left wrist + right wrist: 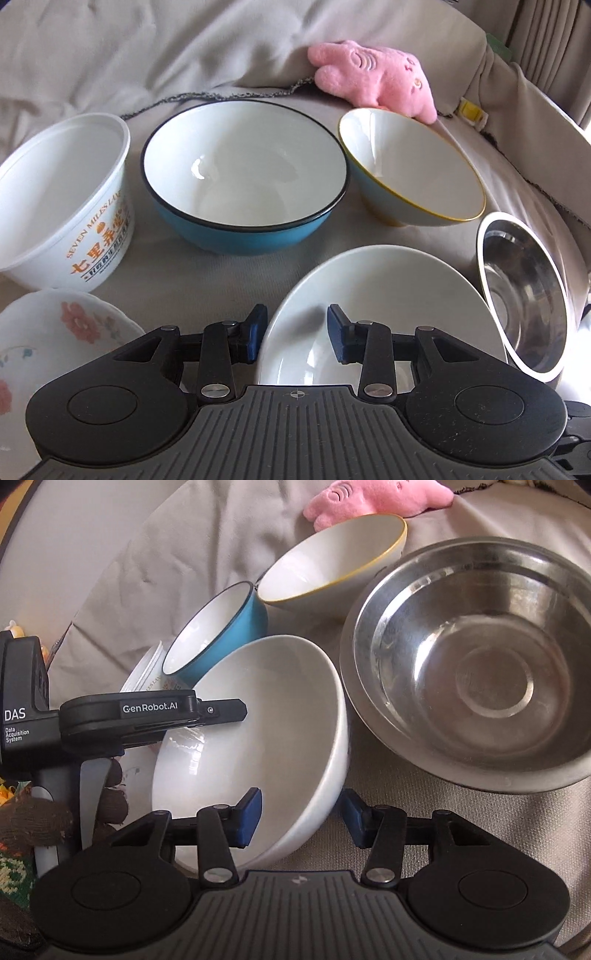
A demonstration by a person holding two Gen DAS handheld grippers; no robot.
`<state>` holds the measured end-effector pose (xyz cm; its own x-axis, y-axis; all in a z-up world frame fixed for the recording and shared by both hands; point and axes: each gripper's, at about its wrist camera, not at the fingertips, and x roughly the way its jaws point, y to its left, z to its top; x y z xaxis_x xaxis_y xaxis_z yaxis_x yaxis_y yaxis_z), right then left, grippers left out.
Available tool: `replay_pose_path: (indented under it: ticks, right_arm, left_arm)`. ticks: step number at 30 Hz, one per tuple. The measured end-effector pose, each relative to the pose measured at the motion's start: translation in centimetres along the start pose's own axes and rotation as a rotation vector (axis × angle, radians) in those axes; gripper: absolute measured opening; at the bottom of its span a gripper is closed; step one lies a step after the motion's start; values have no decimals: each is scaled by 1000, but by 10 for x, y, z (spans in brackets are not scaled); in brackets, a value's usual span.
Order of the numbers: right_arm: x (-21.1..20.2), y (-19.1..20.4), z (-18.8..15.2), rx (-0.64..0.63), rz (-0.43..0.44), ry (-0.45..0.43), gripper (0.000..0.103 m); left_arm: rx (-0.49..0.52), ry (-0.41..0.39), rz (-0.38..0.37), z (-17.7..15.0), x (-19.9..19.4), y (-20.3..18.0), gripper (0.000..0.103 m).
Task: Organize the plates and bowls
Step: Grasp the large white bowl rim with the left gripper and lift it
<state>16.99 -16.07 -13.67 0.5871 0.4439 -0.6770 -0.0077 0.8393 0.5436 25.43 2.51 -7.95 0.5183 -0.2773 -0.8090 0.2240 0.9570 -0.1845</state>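
Starting at the left of the left wrist view, a flowered plate (55,343) lies at the near edge of the grey cloth (229,273) that covers the surface. Behind it stands a white plastic tub (62,206) with orange lettering. Next comes a blue bowl (243,177) with a dark rim and white inside, upright near the middle. Just to its right sits a pale bowl with a yellow rim (410,166), tipped toward the camera, with a pink plush toy (376,79) behind it. Nearer, a plain white bowl (388,302) sits in front of the left claw (297,338). The claw's blue pads (258,332) stand apart, one on each side of the bowl's near rim, and do not press on it. At the far right a steel bowl (524,299) leans on its side.

From the right wrist view, the left claw (225,710) enters from the left, held by a hand in a dark knitted glove (110,794), its tip over the white bowl (258,731). The right claw (301,818) straddles that bowl's wall. Its left pad (249,819) is inside and the right one is outside. The jaws seem apart rather than clamped, though the outer pad is partly hidden. The steel bowl (480,672) sits just to the right.
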Motion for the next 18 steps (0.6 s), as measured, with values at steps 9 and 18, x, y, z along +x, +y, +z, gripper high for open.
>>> replay_pose_path:
  ticks: [9,18]
  right_arm:
    - [-14,-5,-4,4,19,8,46]
    - [-31,-16,-16,-31,-28,-16,45]
  left_arm:
    - [-9,78,-26,-10,-3,-4,40]
    - [46,110,-29,-31,-12,-28,41]
